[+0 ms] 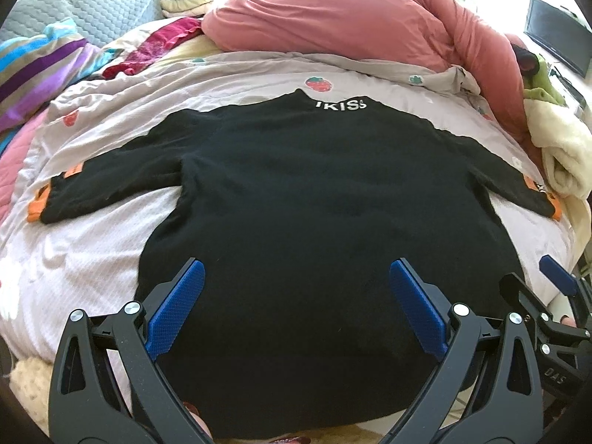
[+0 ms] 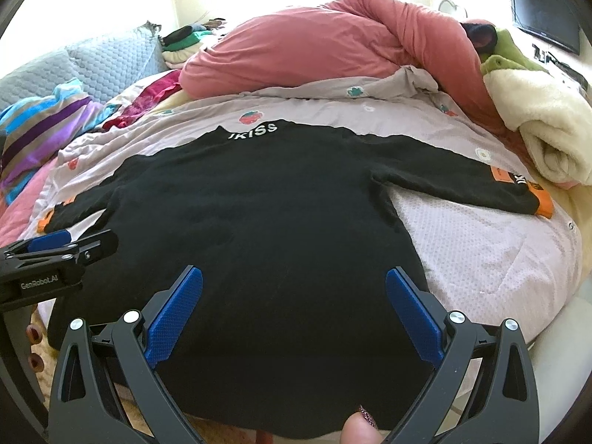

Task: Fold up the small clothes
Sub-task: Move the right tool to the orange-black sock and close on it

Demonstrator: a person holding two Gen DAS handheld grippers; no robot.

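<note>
**Black sweater spread flat on the bed, both claws released**

A black sweater (image 1: 296,203) lies flat on the bed's pale strawberry-print quilt (image 1: 92,229), collar with white lettering at the far side, hem at the near edge. Its sleeves, with orange cuffs (image 2: 542,201), extend left and right. The left claw (image 1: 296,307) and the right claw (image 2: 294,314) hover above the hem, fingers spread wide, grasping nothing. A pink duvet (image 1: 351,18) is heaped at the far side; a cream blanket (image 2: 547,129) lies at the right.
</note>
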